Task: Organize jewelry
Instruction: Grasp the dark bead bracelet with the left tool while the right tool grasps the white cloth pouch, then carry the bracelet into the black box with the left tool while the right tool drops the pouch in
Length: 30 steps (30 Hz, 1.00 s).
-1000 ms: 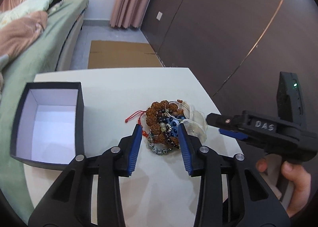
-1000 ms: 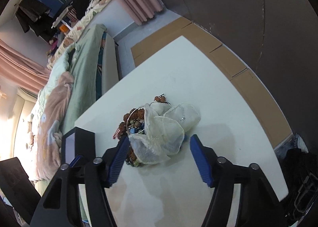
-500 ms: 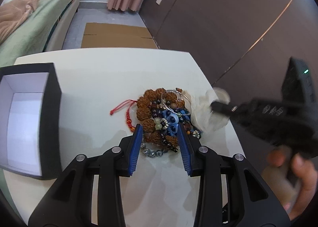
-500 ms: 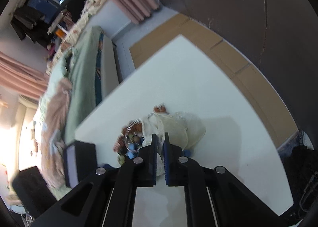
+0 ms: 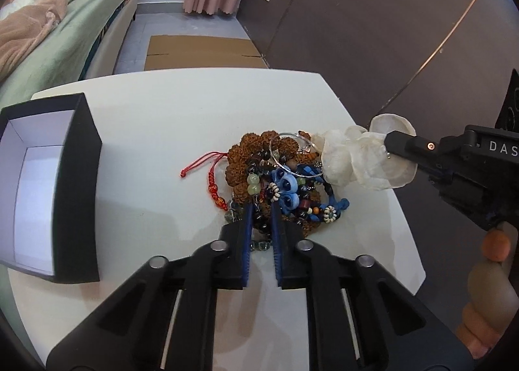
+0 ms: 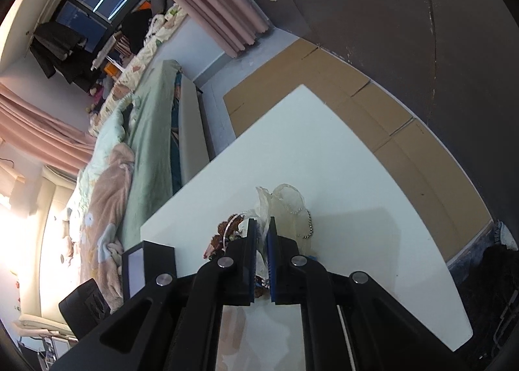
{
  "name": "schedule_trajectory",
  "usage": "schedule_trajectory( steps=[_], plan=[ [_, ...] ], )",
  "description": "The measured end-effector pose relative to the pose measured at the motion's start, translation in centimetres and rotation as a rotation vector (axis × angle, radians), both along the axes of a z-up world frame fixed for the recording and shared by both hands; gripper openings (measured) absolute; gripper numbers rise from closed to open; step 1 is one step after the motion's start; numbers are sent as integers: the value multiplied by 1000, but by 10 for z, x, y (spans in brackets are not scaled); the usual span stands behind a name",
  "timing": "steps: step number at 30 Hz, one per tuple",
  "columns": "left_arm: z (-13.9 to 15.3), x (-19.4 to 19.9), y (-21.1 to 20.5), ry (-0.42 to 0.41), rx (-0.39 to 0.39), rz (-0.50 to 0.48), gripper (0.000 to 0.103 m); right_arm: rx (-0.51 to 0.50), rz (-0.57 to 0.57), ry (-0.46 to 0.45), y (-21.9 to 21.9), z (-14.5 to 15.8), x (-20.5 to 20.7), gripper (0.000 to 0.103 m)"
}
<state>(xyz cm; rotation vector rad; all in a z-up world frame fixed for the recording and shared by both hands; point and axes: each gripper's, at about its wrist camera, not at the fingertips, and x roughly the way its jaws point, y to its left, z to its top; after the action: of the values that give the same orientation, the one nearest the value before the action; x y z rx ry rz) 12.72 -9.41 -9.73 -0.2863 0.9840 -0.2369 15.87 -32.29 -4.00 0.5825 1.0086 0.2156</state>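
A pile of jewelry (image 5: 275,176) lies on the white table (image 5: 181,117): brown seed beads, blue flower pieces, a silver bangle (image 5: 292,156) and a red cord bracelet (image 5: 211,176). My left gripper (image 5: 261,208) is shut on beads at the pile's near edge. My right gripper (image 6: 262,231) is shut on the cream organza pouches (image 5: 363,156) and holds them lifted at the pile's right side; the pouches also show in the right wrist view (image 6: 285,205). An open black box (image 5: 48,189) with a white inside stands at the left.
The table's right edge (image 5: 402,208) runs close to the pile. A bed (image 5: 58,30) stands beyond the table at the left. Flat cardboard (image 5: 201,53) lies on the floor behind. A dark wall (image 5: 356,30) is at the right.
My left gripper has closed on beads at the pile's near edge. My right gripper, shut on the pouches half a second ago, has lifted them up and to the right.
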Motion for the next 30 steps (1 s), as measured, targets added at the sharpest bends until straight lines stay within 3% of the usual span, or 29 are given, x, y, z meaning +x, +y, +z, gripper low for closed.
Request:
schedule_trajectory(
  steps=[14, 30],
  plan=[
    [45, -23, 34, -112, -68, 35, 8, 83, 11, -167, 2, 29, -28, 6],
    [79, -38, 102, -196, -102, 170, 8, 180, 129, -263, 62, 43, -42, 6]
  ],
)
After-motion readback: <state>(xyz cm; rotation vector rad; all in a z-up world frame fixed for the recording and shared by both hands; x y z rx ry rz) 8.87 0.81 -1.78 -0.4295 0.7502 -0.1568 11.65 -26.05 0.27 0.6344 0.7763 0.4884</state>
